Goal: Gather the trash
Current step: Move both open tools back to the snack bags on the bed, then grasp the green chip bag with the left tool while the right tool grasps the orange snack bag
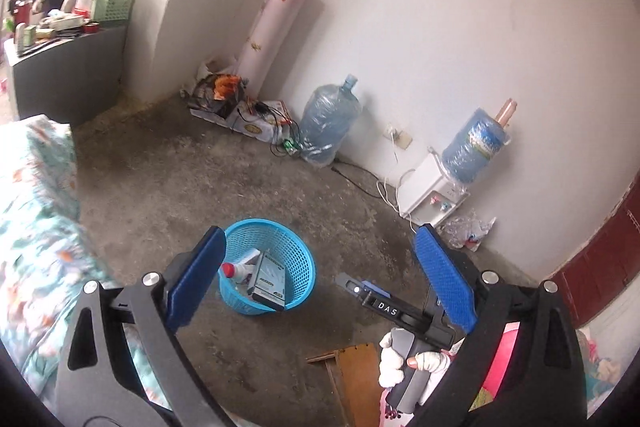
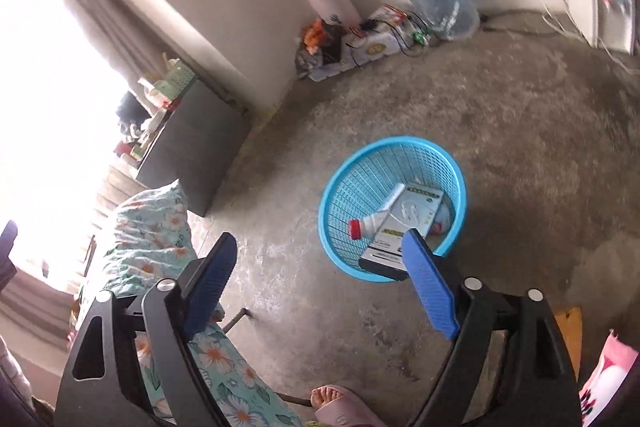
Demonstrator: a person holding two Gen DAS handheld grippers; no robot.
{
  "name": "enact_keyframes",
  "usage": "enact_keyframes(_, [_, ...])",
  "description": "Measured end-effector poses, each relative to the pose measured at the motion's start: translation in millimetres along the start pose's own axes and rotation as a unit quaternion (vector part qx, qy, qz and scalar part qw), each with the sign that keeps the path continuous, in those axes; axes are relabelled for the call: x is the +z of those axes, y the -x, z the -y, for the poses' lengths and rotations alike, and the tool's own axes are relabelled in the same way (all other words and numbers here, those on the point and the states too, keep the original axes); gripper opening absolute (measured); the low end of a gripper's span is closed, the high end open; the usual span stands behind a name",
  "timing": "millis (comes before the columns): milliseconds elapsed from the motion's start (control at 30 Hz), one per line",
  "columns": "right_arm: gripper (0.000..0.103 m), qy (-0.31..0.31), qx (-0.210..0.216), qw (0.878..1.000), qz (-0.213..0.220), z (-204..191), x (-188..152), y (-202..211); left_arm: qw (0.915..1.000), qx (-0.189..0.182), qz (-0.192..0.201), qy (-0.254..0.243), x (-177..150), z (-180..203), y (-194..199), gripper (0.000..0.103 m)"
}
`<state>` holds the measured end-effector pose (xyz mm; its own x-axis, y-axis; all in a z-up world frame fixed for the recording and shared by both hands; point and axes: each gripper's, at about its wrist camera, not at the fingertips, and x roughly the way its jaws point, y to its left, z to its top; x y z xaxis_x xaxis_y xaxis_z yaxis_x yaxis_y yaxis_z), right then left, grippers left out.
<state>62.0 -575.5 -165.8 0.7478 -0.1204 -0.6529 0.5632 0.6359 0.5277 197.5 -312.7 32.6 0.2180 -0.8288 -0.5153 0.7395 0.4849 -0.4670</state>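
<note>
Blue basket (image 2: 392, 207) holding bottle (image 2: 370, 225), box (image 2: 404, 223); beyond empty spread jaws.

The only lettering that reads clearly is "DAS", set in white capitals on small black blocks along the body of the right gripper (image 1: 366, 287), seen from the left wrist camera above the concrete floor. A flat box (image 2: 402, 227) lying in the blue basket (image 2: 460, 187) carries yellowish printed bands at both ends, but the print is too small and blurred to make out. The blue water bottle (image 1: 474, 147) upended on the white dispenser (image 1: 424, 193) bears a label that is likewise illegible.
</note>
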Motion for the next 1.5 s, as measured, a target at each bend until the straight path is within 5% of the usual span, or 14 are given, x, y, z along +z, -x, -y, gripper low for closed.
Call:
enact_keyframes(233, [0.088, 0.125, 0.092, 0.987, -0.040, -95, -16, 27, 0.9919, 0.079, 0.080, 0.060, -68, -46, 143, 0.092])
enact_keyframes(567, [0.088, 0.201, 0.193, 0.946, -0.164, -211, -80, 39, 0.9625, 0.211, 0.128, 0.113, -157, -94, 288, 0.092])
enact_keyframes(700, [0.088, 0.210, 0.229, 0.926, -0.213, -254, -110, 35, 0.9393, 0.275, 0.147, 0.143, -182, -118, 334, 0.091])
enact_keyframes(867, [0.088, 0.219, 0.251, 0.902, -0.274, -303, -142, 20, 0.8986, 0.352, 0.167, 0.201, -213, -160, 387, 0.091])
enact_keyframes(1100, [0.088, 0.197, 0.276, 0.873, -0.351, -354, -174, -12, 0.8500, 0.403, 0.181, 0.287, -253, -219, 437, 0.091])
enact_keyframes(1300, [0.087, 0.206, 0.265, 0.871, -0.359, -395, -182, -42, 0.8462, 0.394, 0.160, 0.321, -263, -257, 439, 0.080])
enact_keyframes(1500, [0.084, 0.185, 0.233, 0.883, -0.363, -423, -165, -99, 0.8511, 0.365, 0.124, 0.357, -268, -287, 432, 0.064])
